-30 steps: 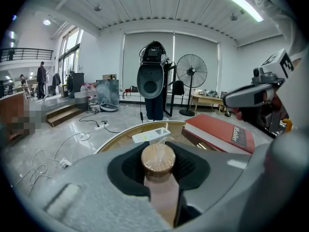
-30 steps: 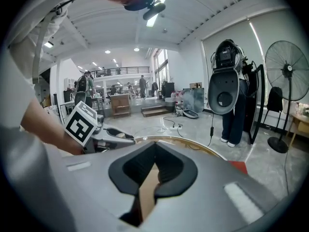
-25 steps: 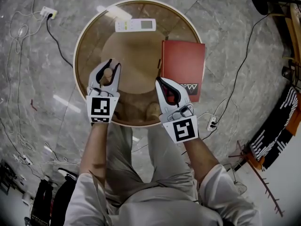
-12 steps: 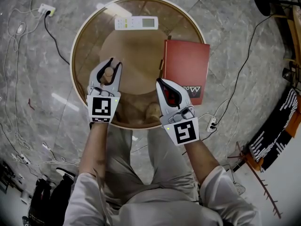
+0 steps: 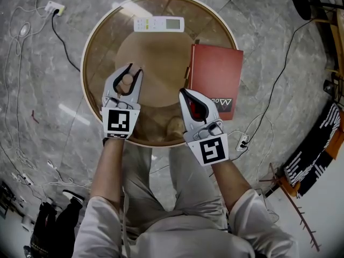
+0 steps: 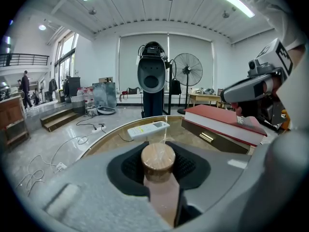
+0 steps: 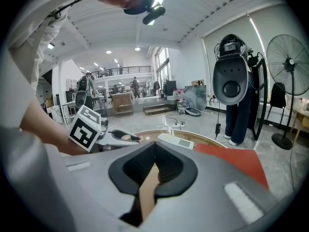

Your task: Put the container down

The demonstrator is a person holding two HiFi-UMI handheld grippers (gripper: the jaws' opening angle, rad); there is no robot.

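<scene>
A small clear container with a round wooden lid (image 5: 127, 81) stands upright on the round glass table (image 5: 88, 47), near its left front. My left gripper (image 5: 133, 70) straddles it. Its jaws have just been opening and sit a little apart from the container (image 6: 157, 161), which is still between the pads. My right gripper (image 5: 184, 93) hovers over the table's right front, beside the red book (image 5: 215, 77). It is shut with nothing in it, the fingertips meeting (image 7: 155, 146).
A white remote (image 5: 158, 23) lies at the table's far edge. The red book (image 6: 222, 122) covers the table's right side and overhangs the rim. Cables and power strips (image 5: 54, 12) trail over the marble floor around the table.
The left gripper's jaws have spread slightly wider around the container. Both hands stay where they were.
</scene>
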